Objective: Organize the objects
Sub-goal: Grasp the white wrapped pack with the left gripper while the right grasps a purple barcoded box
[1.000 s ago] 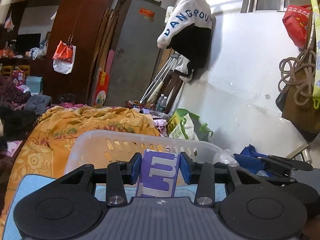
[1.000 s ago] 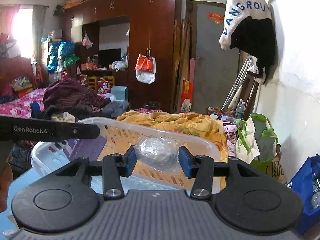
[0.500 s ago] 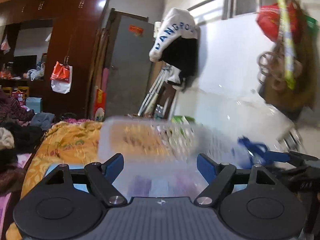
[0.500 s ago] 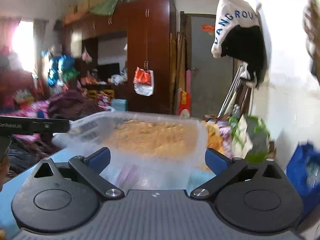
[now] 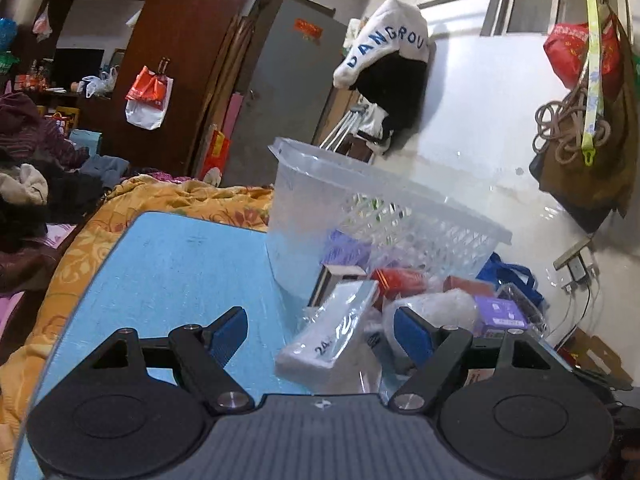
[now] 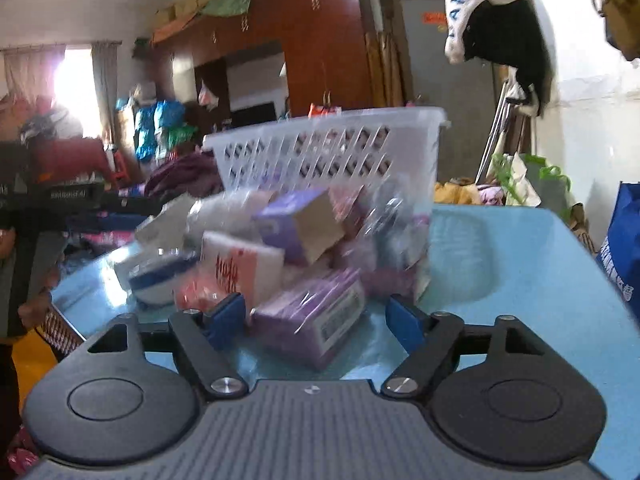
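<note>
Purple box [image 6: 310, 320] in right view only

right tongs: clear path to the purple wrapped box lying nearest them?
Probably yes. The purple film-wrapped box lies just ahead of the right tongs, whose jaws are closing without touching it; nothing stands between.

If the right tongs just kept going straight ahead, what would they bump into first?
Most likely the purple box lying on the blue table, right between the closing fingers of the right tongs and not yet pinched. Behind it sits the heap spilled from the tipped white basket. The picture is blurry, so depth is uncertain.
</note>
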Demonstrator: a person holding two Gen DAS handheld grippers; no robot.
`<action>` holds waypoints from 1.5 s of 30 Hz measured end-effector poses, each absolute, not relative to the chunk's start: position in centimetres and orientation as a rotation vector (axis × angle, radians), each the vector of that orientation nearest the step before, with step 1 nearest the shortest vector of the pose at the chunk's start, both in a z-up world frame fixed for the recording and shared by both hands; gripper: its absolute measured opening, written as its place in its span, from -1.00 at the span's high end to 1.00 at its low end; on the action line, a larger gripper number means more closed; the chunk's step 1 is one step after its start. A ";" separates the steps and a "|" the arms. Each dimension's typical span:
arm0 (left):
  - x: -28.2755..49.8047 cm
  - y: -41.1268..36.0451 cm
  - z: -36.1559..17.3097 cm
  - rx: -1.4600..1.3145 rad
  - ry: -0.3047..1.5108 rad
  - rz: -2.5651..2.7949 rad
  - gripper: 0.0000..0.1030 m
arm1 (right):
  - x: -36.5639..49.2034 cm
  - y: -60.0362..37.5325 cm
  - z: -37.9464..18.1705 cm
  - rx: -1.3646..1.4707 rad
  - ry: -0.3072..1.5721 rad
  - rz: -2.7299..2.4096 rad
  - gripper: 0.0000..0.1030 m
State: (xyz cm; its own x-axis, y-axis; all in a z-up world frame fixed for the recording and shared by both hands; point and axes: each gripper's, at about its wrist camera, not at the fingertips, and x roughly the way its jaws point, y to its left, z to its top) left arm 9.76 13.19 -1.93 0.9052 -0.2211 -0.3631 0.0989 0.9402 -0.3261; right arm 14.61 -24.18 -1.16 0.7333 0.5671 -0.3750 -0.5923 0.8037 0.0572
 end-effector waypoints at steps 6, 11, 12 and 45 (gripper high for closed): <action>10.0 12.6 -2.9 -0.270 0.444 -0.151 -0.62 | 14.4 -24.0 -2.2 -0.084 0.400 0.641 -0.26; 10.6 12.7 -3.2 -0.293 0.462 -0.154 -0.62 | 13.8 -24.6 -1.9 -0.090 0.374 0.639 -0.23; 10.6 12.8 -3.3 -0.296 0.463 -0.151 -0.61 | 13.8 -24.8 -1.9 -0.088 0.372 0.638 -0.23; 6.2 10.6 -0.9 -0.287 0.228 -0.207 0.13 | 11.7 -25.2 1.5 -0.080 0.220 0.649 -0.22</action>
